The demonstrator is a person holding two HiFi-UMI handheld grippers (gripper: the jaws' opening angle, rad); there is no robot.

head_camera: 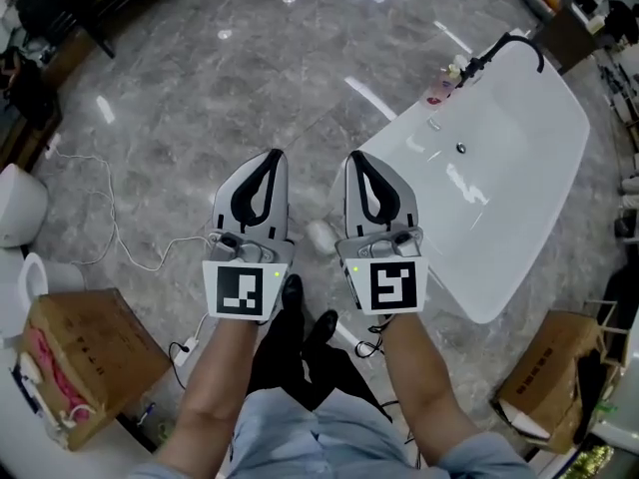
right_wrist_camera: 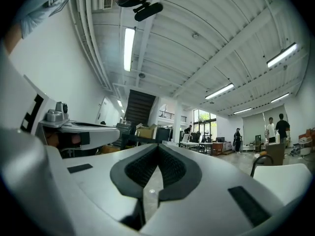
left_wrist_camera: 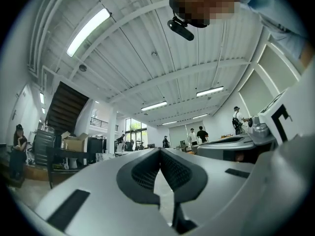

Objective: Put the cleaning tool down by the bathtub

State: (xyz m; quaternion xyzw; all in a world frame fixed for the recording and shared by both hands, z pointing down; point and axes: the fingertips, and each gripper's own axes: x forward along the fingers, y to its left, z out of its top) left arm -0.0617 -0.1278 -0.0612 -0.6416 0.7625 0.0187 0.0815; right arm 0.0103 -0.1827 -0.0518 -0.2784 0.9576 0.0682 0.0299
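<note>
Left gripper [head_camera: 274,156], right gripper [head_camera: 355,158]: I hold both closed, empty, side by side; likely idling, bathtub [head_camera: 519,168] right.

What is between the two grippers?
In the head view, a small white thing lies on the floor between the left gripper and right gripper. What it is, I can't tell.
</note>
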